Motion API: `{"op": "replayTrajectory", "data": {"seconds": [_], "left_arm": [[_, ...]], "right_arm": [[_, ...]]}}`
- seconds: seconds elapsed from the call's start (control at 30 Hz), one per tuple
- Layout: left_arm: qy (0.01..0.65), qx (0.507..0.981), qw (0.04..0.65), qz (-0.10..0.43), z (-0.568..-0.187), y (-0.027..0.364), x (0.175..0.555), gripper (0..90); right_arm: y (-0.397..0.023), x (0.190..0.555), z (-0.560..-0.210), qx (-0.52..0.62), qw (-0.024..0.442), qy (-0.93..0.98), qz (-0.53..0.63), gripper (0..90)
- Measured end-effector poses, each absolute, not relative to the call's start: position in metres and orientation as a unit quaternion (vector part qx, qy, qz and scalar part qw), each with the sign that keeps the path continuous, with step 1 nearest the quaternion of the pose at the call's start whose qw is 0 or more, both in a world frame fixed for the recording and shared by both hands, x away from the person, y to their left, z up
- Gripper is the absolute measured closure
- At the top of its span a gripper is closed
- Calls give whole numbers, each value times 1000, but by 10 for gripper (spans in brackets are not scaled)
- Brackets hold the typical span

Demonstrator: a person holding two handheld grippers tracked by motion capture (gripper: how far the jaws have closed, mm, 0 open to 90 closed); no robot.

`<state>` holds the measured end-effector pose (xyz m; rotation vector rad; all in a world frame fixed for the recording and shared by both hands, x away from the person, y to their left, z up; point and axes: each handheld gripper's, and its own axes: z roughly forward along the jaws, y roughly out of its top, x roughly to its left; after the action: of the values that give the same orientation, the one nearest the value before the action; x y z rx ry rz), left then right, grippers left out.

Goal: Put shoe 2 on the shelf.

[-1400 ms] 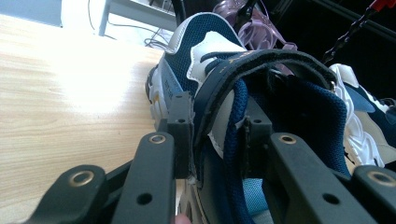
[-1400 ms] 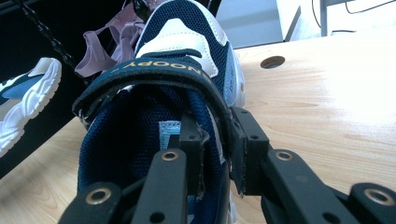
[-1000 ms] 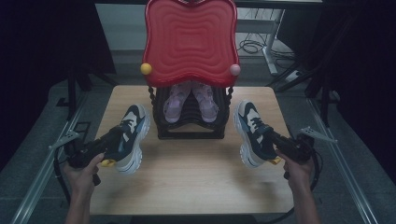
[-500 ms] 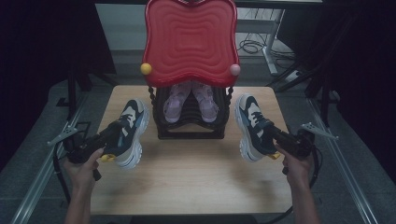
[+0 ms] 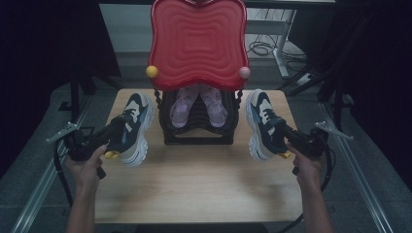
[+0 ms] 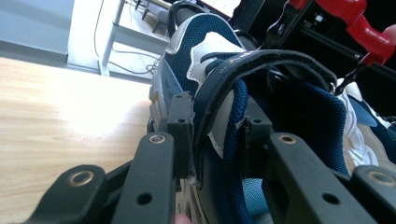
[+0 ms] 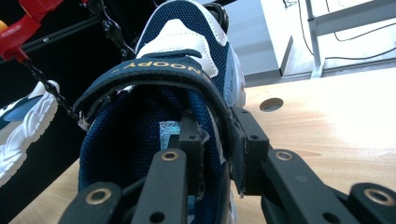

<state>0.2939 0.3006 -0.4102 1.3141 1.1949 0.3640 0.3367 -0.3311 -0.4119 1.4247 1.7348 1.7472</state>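
Jaws of my left gripper [image 6: 215, 140] are clamped on the collar wall of the left sneaker [image 5: 133, 127], one pad inside the opening and one outside. My right gripper [image 7: 217, 140] grips the right sneaker [image 5: 262, 124] the same way, by the side wall next to its strap.

That strap reads "SNOOPY" in gold letters, seen upside down in the right gripper view; the left shoe's strap also carries gold lettering, too foreshortened for me to read.

Both navy, white and pale-blue shoes have their heels toward me and their toes pointing away, toward the back of the table. Their long axes run roughly front to back, and the toes lean slightly inward. Each sits beside the black rack [image 5: 199, 131], one on either side, with a pink pair of shoes [image 5: 197, 104] resting in it under a red wavy panel [image 5: 198, 43].

Underneath is a light wooden tabletop [image 5: 204, 179] with a round hole in it [image 7: 271, 103]. Around it I see grey floor, cables and dark surroundings.
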Motion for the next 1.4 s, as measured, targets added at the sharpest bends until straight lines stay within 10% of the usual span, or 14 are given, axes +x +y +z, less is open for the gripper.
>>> {"op": "replayTrajectory", "data": {"seconds": [1.4], "left_arm": [[508,540,642,195,-359,315,317,715]], "right_arm": [[-336,359,-361,495,178,556,644,758]]}}
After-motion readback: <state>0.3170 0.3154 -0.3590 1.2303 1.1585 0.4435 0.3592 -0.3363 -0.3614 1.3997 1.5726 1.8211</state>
